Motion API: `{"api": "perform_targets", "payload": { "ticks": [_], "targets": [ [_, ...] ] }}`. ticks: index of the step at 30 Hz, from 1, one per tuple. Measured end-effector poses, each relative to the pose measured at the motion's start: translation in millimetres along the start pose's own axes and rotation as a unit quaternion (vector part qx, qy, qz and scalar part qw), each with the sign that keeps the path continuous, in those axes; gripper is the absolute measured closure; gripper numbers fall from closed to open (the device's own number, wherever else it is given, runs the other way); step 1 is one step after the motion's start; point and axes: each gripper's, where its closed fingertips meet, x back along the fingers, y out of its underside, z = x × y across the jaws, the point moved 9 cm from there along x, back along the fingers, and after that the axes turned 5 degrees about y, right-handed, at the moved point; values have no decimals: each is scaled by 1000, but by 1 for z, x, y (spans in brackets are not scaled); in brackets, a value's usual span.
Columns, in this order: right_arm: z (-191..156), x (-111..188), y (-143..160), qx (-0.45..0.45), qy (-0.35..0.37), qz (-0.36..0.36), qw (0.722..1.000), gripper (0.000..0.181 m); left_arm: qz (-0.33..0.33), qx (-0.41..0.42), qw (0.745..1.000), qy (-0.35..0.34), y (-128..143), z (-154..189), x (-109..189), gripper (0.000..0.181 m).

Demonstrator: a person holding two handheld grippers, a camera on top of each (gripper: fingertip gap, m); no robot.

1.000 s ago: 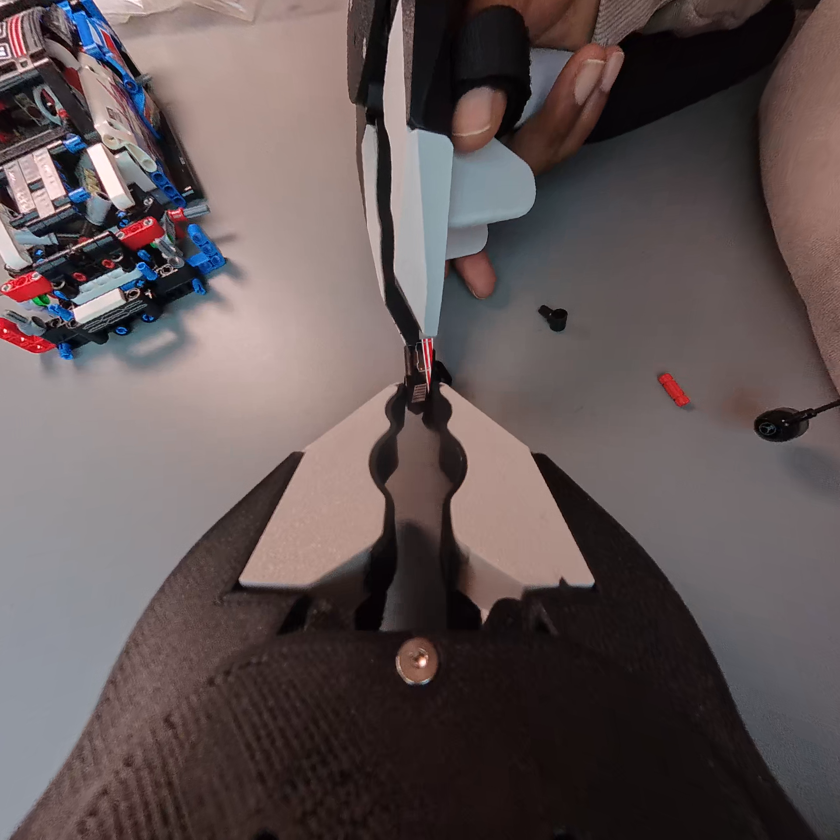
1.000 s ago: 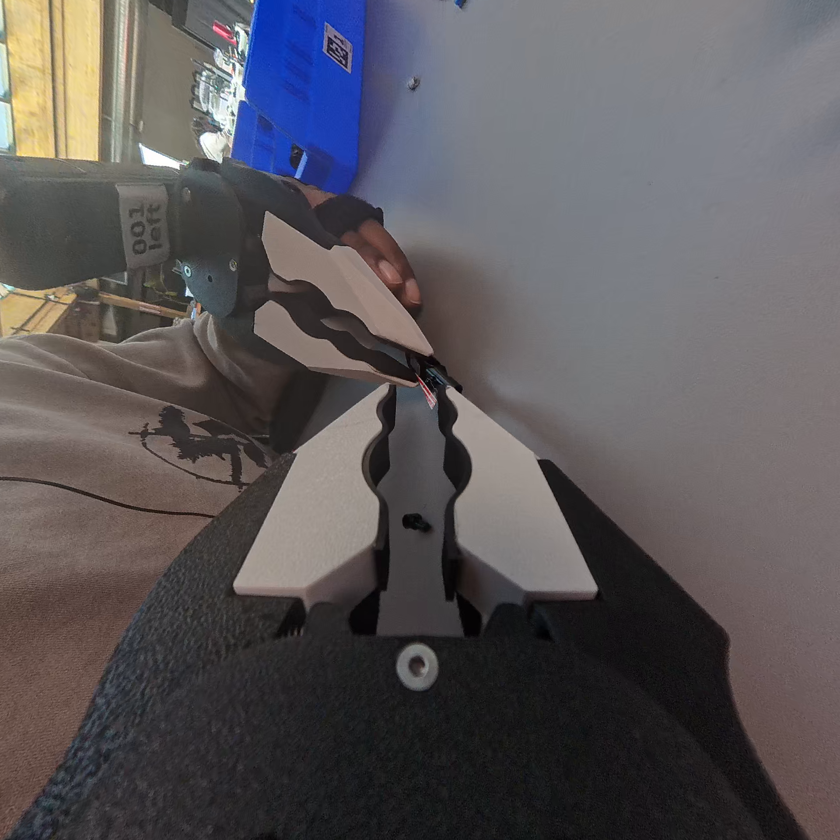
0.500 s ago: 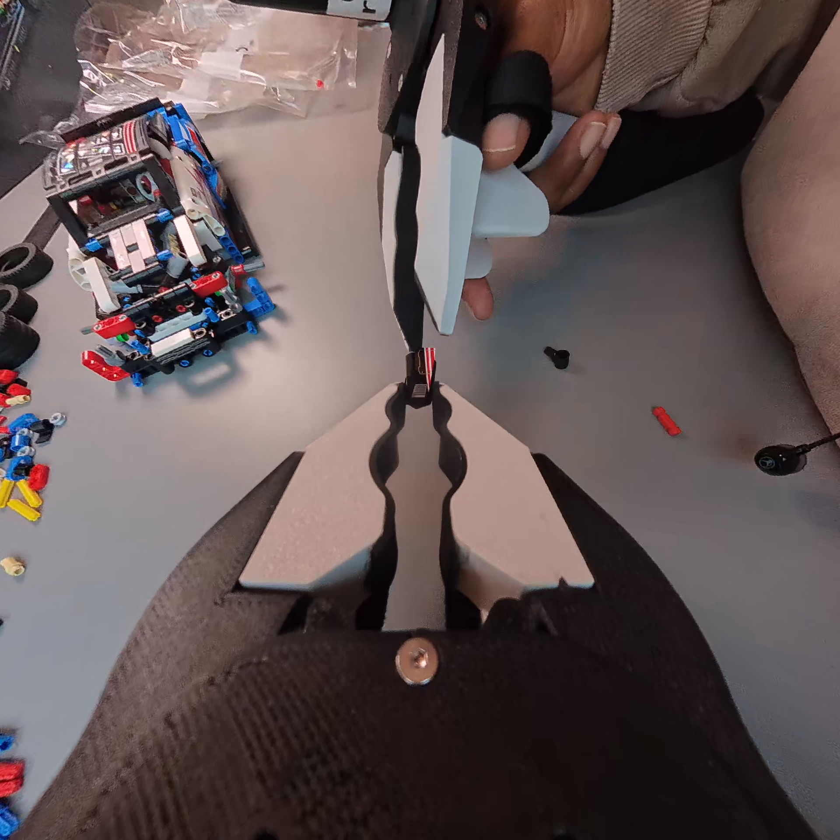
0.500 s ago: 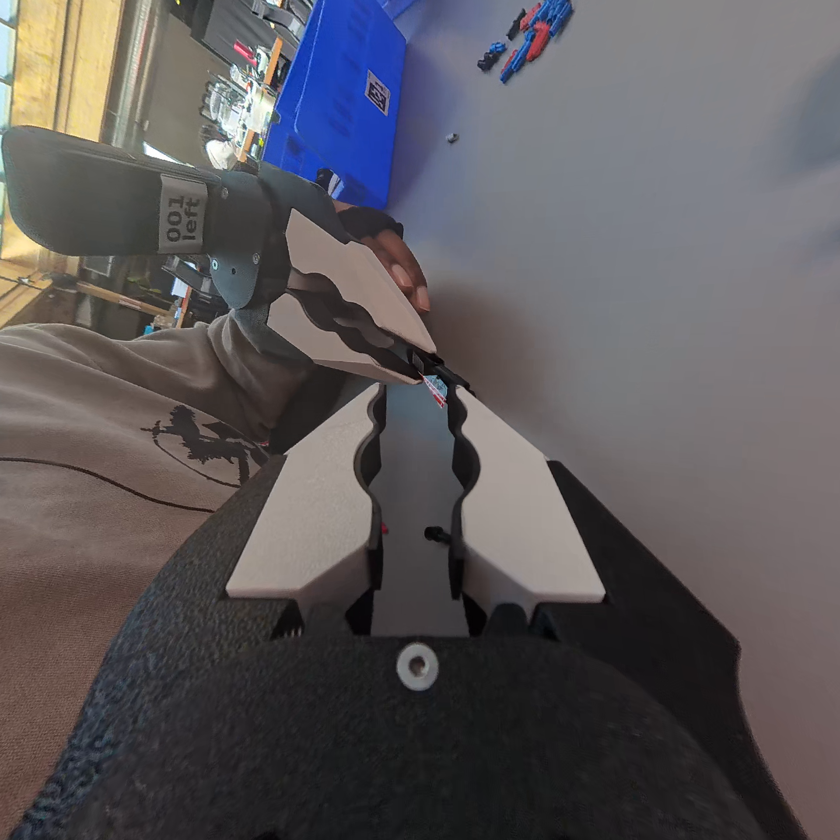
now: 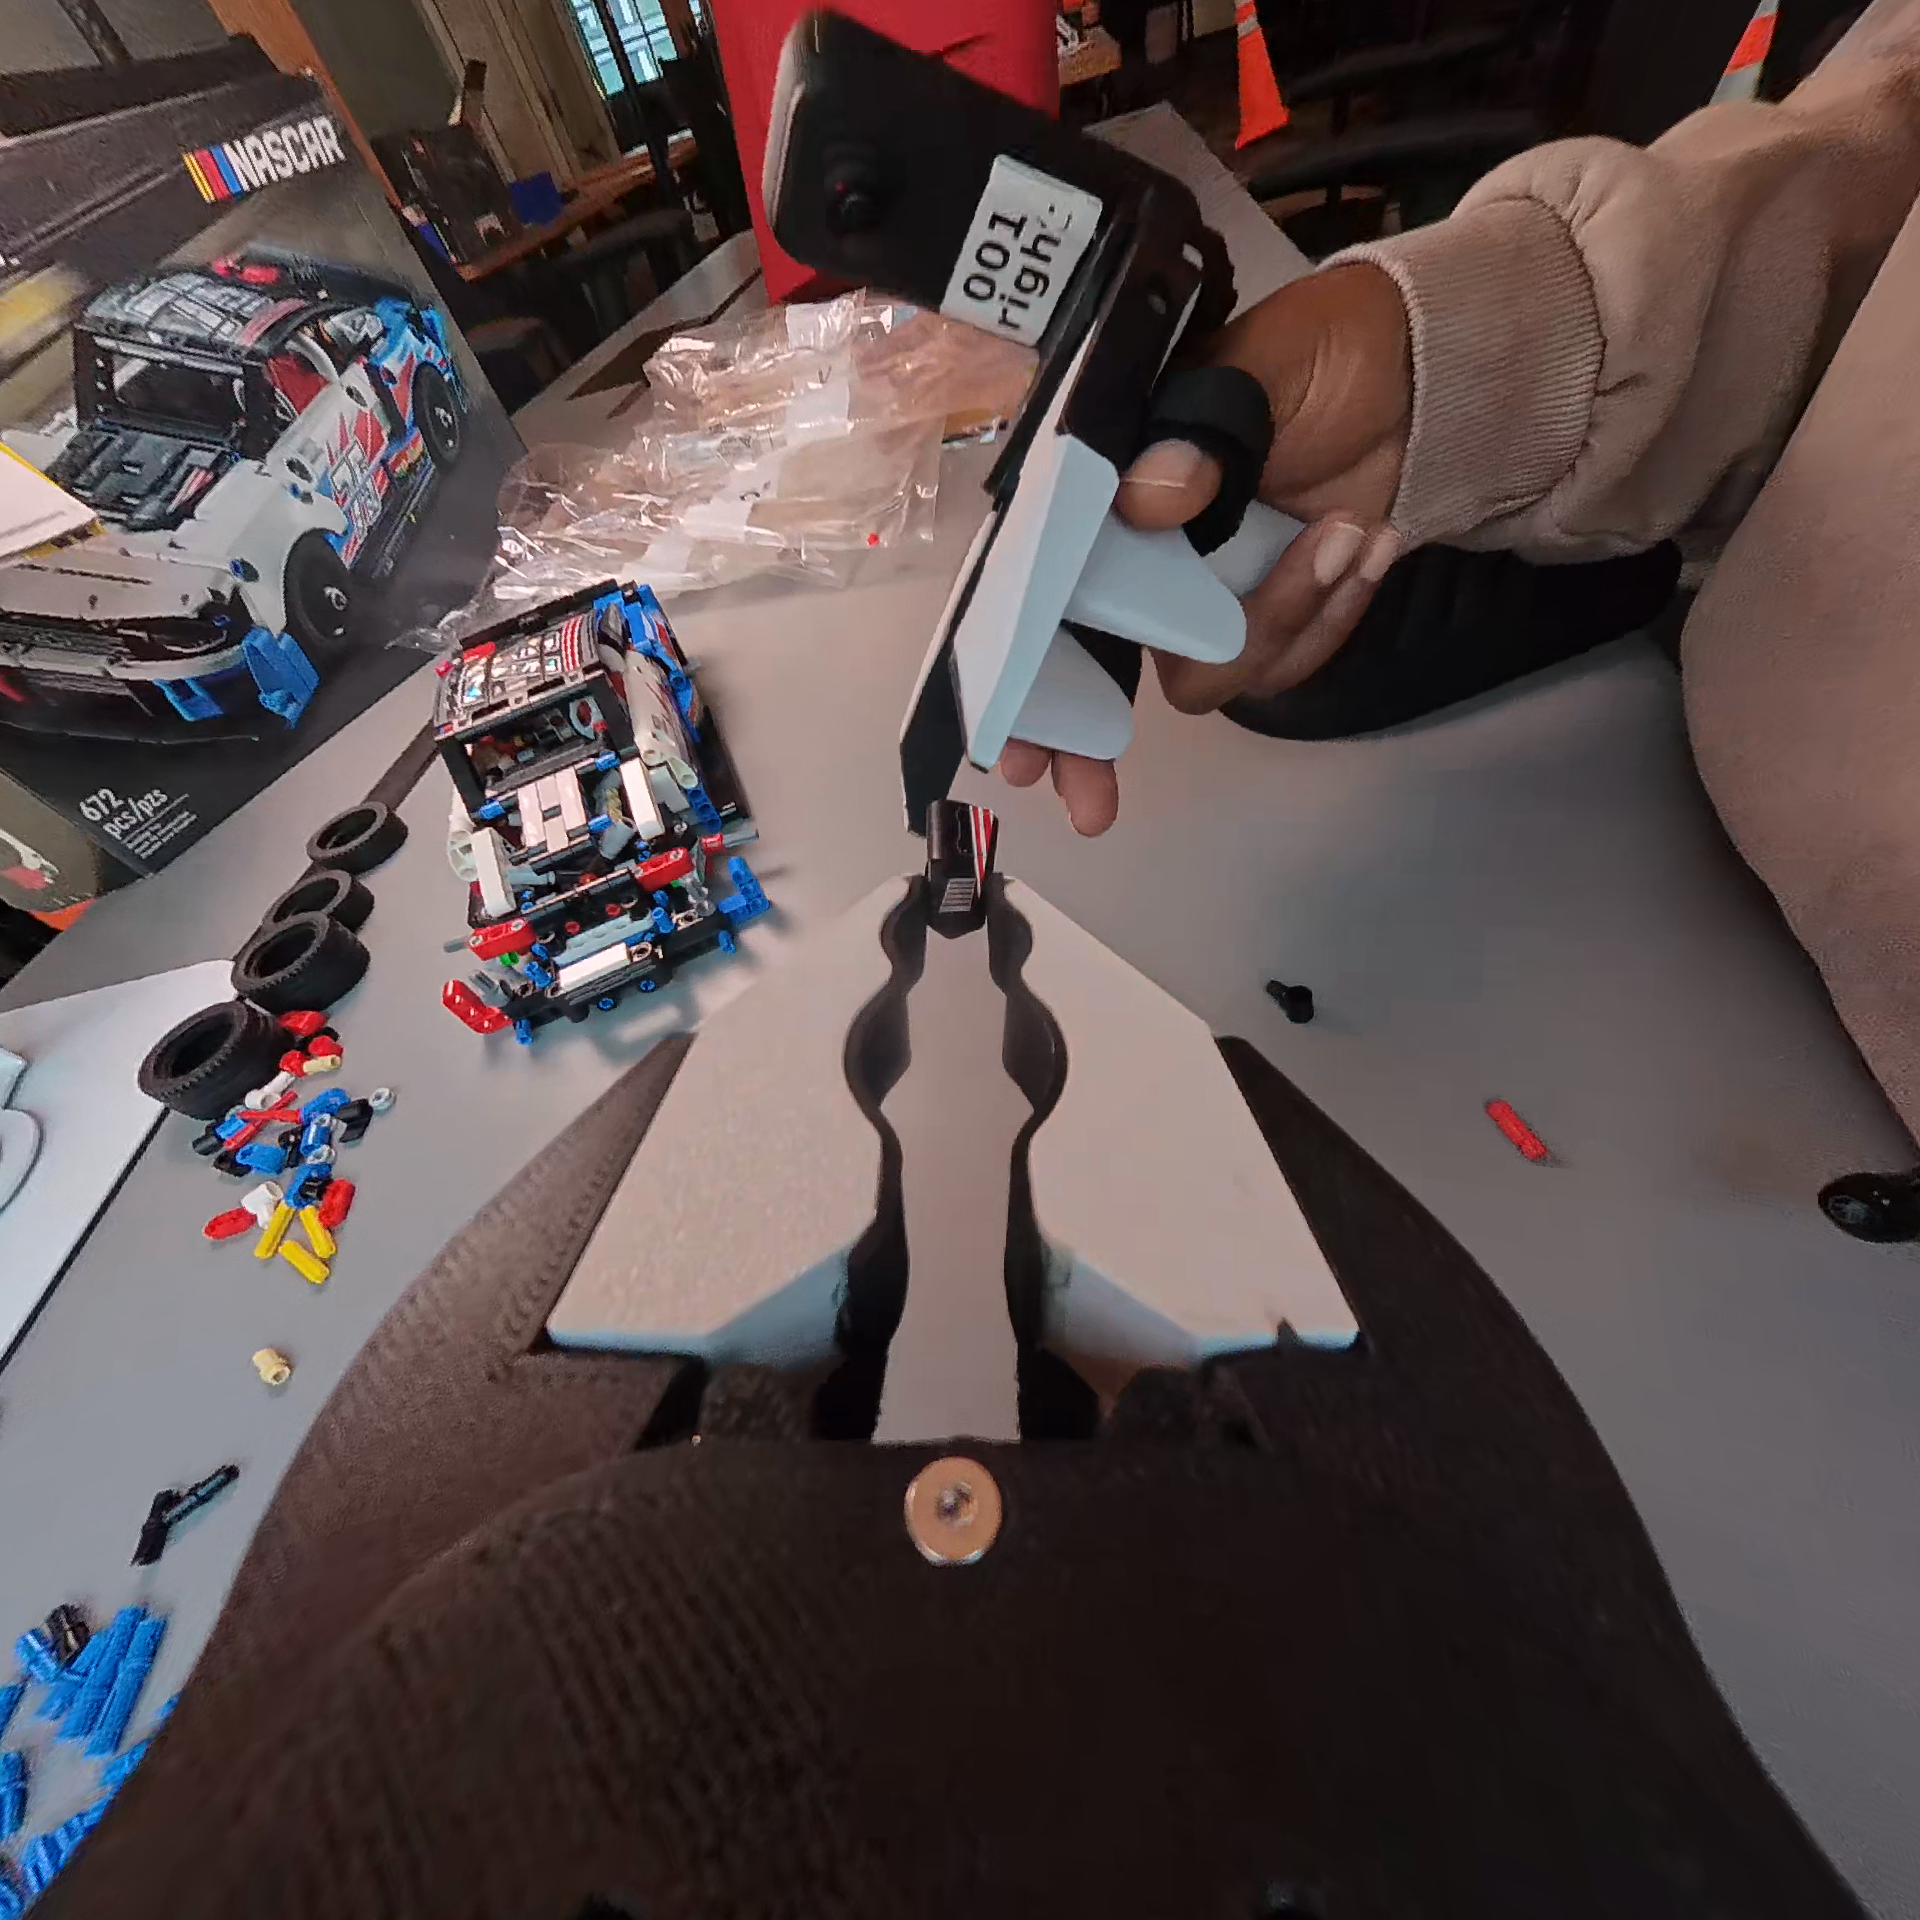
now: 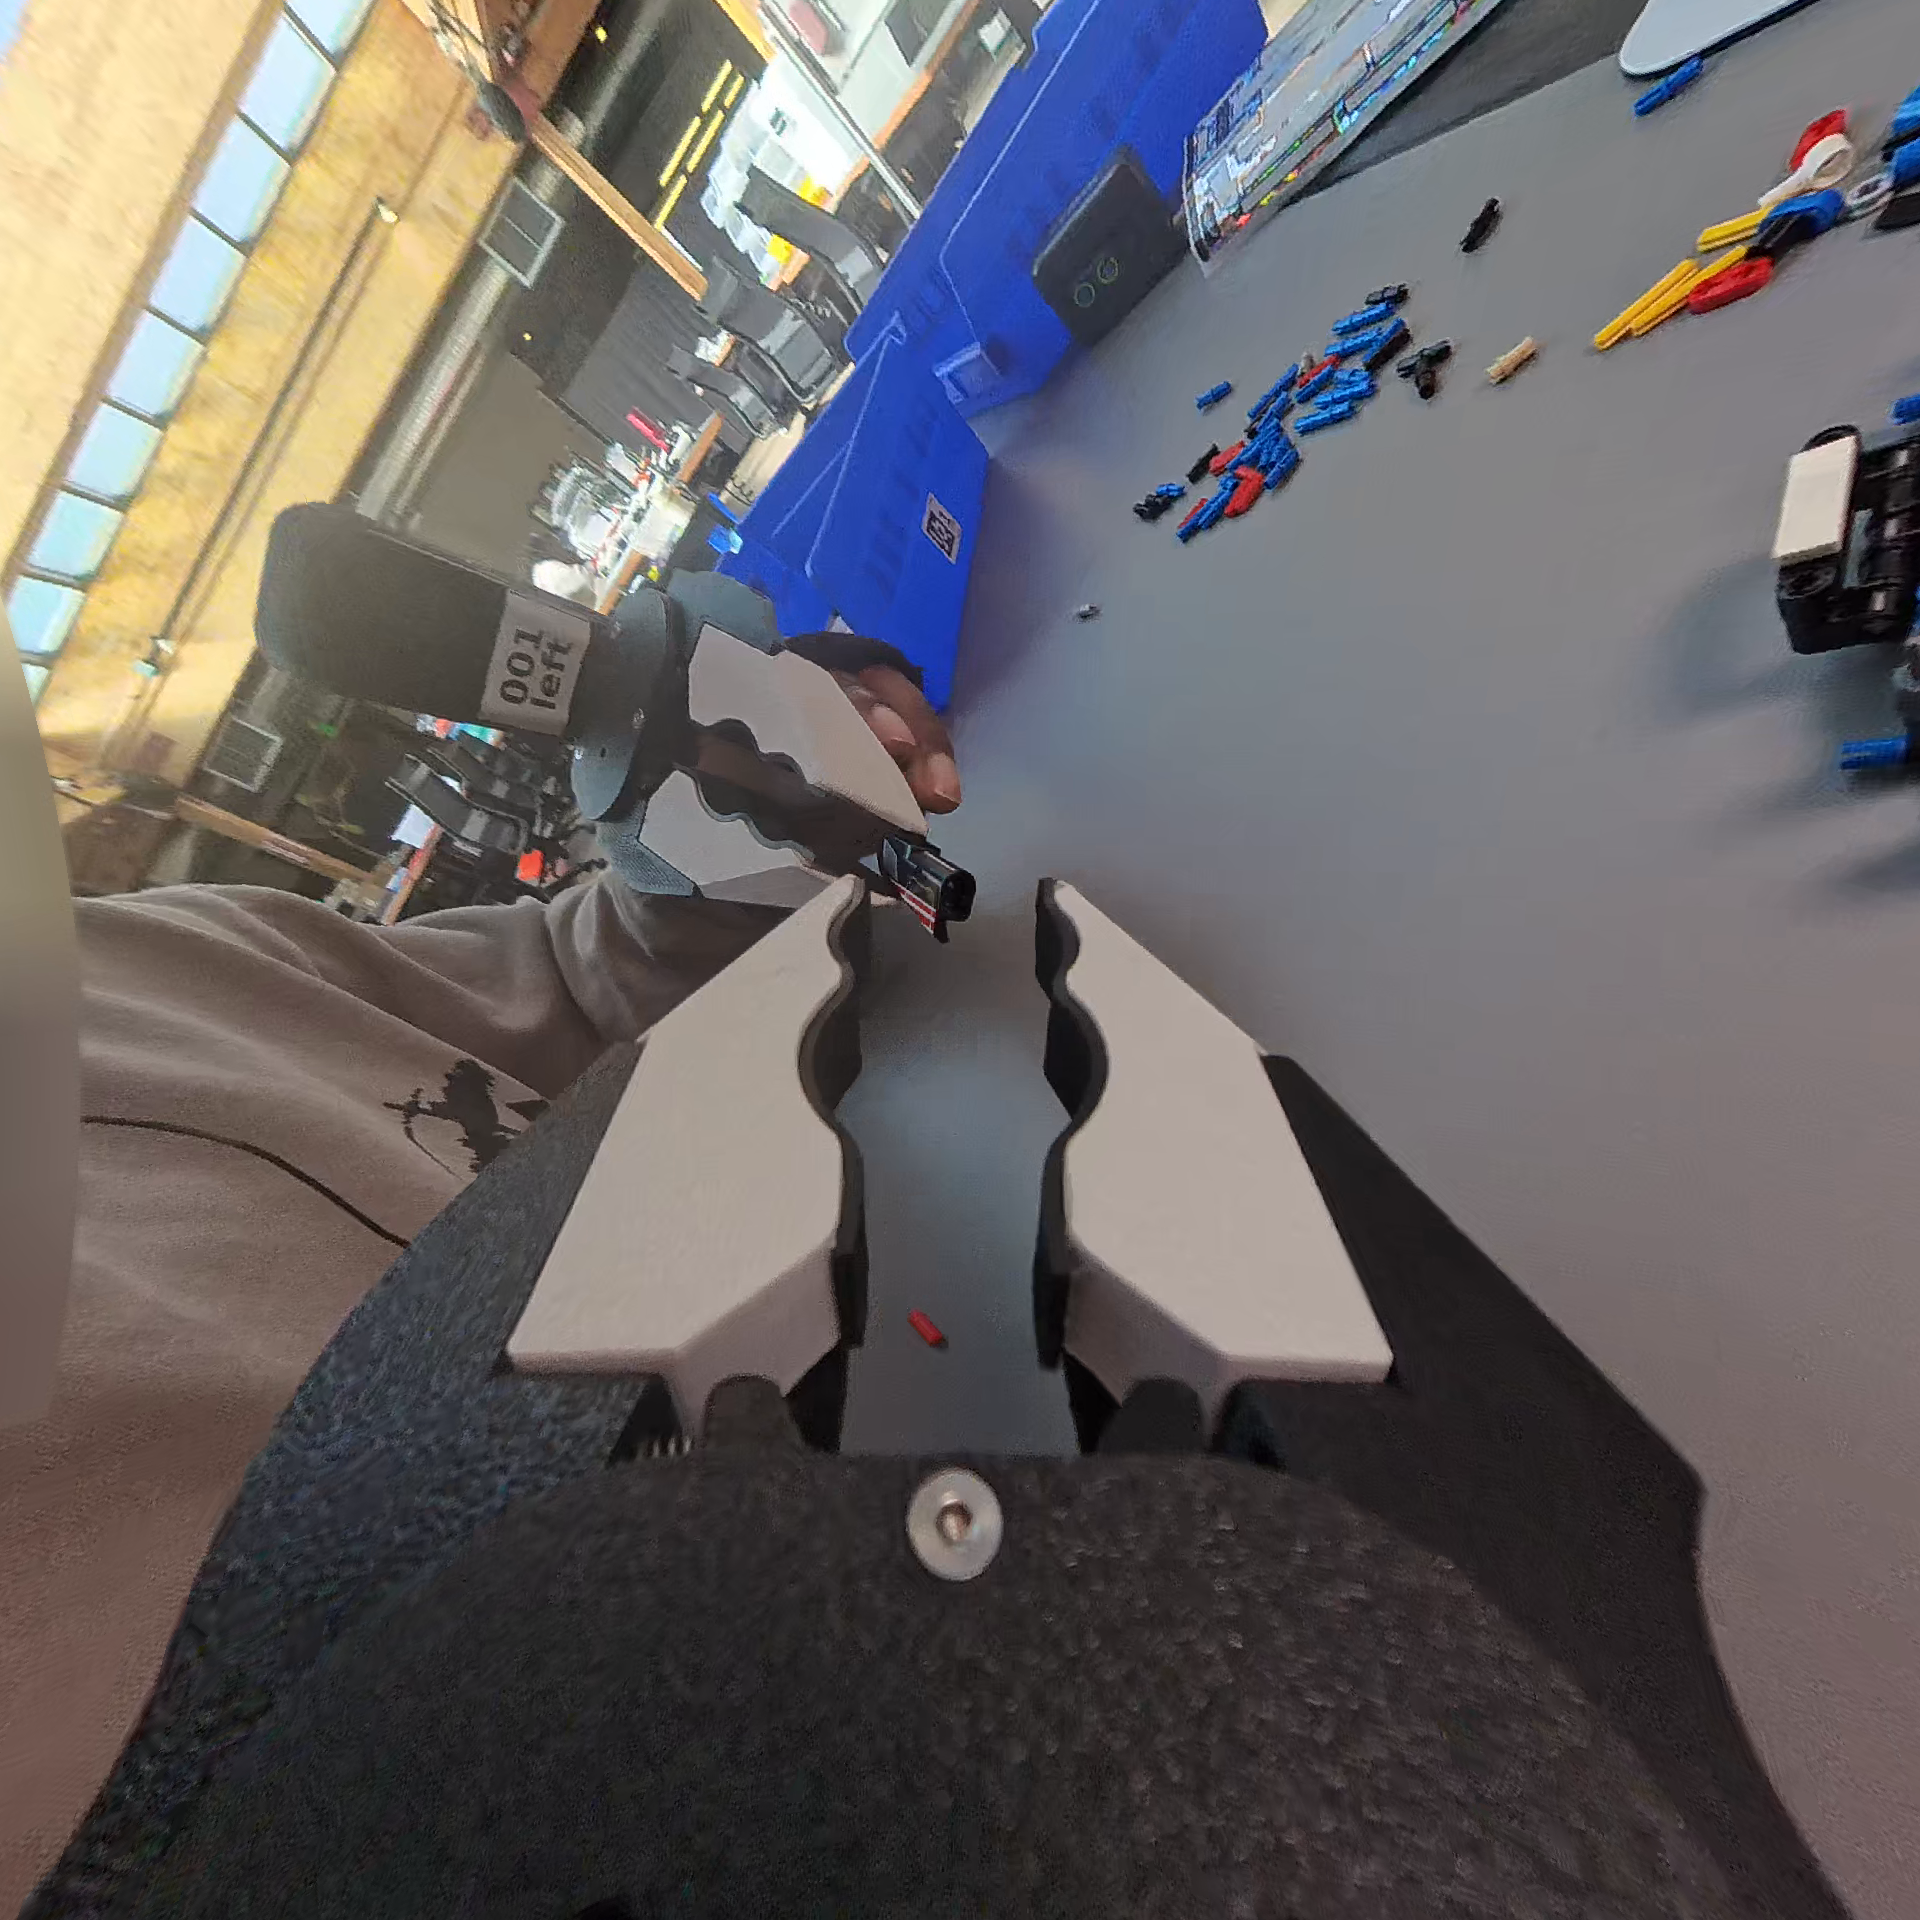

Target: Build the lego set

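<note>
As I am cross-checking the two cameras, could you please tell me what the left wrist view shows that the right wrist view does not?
Only the left wrist view shows the four black tyres, the set's box and the clear plastic bags. Only the right wrist view shows the blue bins. Both show the small striped black piece gripped by the left gripper.

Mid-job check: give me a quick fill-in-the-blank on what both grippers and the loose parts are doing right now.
1. The small black piece with red and white stripes is pinched by the ____ gripper.
2. The right gripper has its jaws ____.
3. Beside the partly built car, the loose black tyres number ____.
4. Between the right gripper's fingers, a small ____ pin lies on the table.

Missing words: left; open; four; red
</note>
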Motion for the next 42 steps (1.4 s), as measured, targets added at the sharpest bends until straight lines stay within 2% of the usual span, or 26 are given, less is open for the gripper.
{"api": "perform_targets", "payload": {
  "ticks": [3,6,10,12,13,15,17,18,20,25,31,37,39,42],
  "targets": [
    [-3,-3,6,-22,-20,-5,1000,159,13,-13,1000,-7,-7,4,2,172],
    [-10,-2,9,-21,-45,4,999,174,18,-24,999,-11,-12,7,3,172],
    [-16,3,11,-22,-77,18,997,178,33,-11,999,3,-15,10,4,172],
    [-17,6,13,-28,-100,28,994,178,64,42,997,31,-15,9,5,169],
    [-19,8,13,-30,-115,37,992,178,78,89,991,57,-14,6,5,159],
    [-22,11,13,-24,-126,53,990,178,108,190,968,124,-11,2,5,150],
    [-24,12,15,-5,-125,58,990,178,152,258,935,188,-13,2,5,151],
    [-26,12,16,5,-127,60,990,178,167,278,926,194,-14,1,5,154],
    [-31,13,18,23,-131,64,989,178,163,297,922,188,-15,2,3,172],
    [-37,19,20,57,-116,67,989,180,150,320,916,190,-19,4,0,176],
    [-40,33,18,82,-95,66,990,181,181,434,851,232,-14,4,-6,176],
    [-48,55,13,212,10,77,974,181,192,486,820,232,-12,8,-10,176],
    [-53,55,14,260,34,61,963,164,192,497,815,229,-9,10,-12,176],
    [-53,49,13,235,29,44,970,159,187,498,817,224,-6,11,-14,176]
  ]
}}
